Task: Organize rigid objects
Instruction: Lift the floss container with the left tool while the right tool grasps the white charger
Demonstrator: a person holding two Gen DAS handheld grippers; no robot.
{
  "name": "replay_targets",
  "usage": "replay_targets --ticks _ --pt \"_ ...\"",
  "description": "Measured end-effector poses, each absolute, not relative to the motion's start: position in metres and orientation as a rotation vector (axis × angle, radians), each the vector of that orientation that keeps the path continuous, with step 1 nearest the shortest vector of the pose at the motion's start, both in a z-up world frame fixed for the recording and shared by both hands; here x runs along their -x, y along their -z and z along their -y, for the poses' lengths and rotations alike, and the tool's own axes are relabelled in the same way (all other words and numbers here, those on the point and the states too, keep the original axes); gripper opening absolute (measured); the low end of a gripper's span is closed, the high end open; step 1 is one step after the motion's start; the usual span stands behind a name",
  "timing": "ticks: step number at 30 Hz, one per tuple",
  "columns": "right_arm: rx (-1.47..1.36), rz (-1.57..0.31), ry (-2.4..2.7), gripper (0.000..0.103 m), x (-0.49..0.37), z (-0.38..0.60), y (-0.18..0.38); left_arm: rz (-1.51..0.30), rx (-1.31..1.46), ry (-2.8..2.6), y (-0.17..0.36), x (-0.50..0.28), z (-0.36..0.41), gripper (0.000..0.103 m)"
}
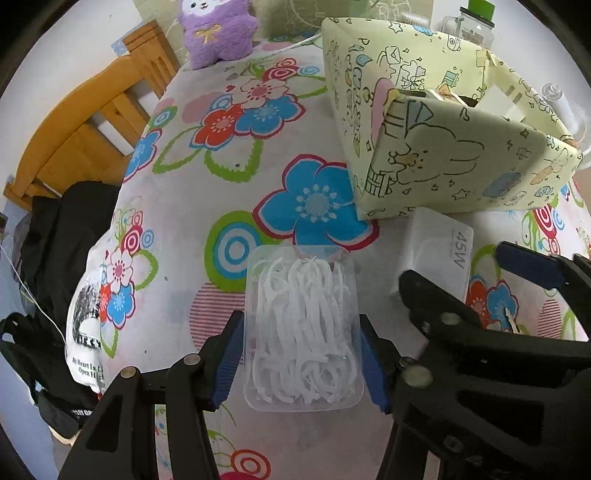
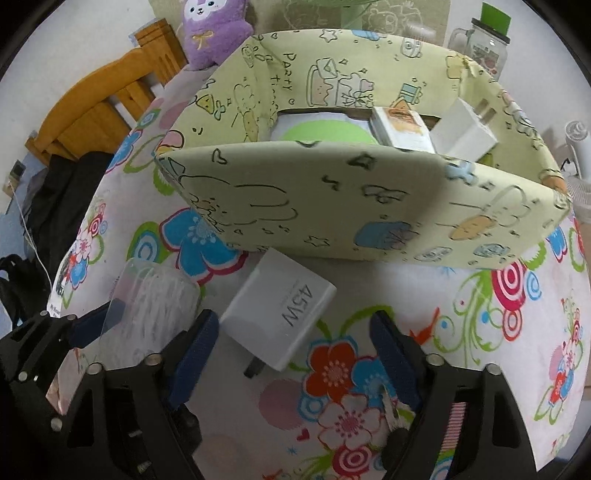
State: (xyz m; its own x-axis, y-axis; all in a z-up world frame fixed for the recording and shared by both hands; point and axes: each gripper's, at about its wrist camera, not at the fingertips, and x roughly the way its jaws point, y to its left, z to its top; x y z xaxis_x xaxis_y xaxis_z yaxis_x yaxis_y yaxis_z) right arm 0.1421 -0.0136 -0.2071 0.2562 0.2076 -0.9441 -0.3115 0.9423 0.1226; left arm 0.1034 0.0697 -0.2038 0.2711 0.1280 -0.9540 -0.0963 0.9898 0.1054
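Note:
A clear plastic box of white floss picks (image 1: 303,295) is clamped between the blue pads of my left gripper (image 1: 300,354), just above the flowered tablecloth. The same box shows at the lower left of the right wrist view (image 2: 155,295). A white 45W charger (image 2: 280,314) lies flat on the cloth in front of a green cartoon-print storage box (image 2: 332,206). My right gripper (image 2: 293,321) stands open, a finger on either side of the charger's near end, pads not pressing it. From the left wrist view the charger (image 1: 439,251) sits beside the right gripper's fingers (image 1: 417,284).
The storage box (image 1: 424,155) holds another white charger (image 2: 465,133), a small carton (image 2: 400,127) and a green-topped item (image 2: 321,133). A purple plush (image 1: 218,33), a glass jar (image 2: 484,48), a wooden chair (image 1: 92,122) and a black bag (image 1: 55,240) surround the table.

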Motion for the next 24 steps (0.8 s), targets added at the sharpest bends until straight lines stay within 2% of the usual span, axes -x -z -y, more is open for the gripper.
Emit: replay_targets --ticks 3,5,14,24 --pt "0.074 -1.285 -0.345 0.078 -0.146 0.007 0.214 -1.288 -0.024 -0.149 0.204 -0.106 -0.071 0.060" --pt "0.049 -1.307 -0.342 0.070 -0.147 0.004 0.219 -1.290 -0.024 -0.147 0.204 -0.107 -0.071 0.060" --pt "0.090 -1.291 -0.319 0.058 -0.144 0.001 0.217 -1.289 -0.049 -0.138 0.204 -0.106 -0.071 0.060" --pt "0.135 -1.279 -0.278 0.054 -0.132 0.025 0.212 -1.291 -0.060 -0.112 0.204 -0.098 -0.063 0.060"
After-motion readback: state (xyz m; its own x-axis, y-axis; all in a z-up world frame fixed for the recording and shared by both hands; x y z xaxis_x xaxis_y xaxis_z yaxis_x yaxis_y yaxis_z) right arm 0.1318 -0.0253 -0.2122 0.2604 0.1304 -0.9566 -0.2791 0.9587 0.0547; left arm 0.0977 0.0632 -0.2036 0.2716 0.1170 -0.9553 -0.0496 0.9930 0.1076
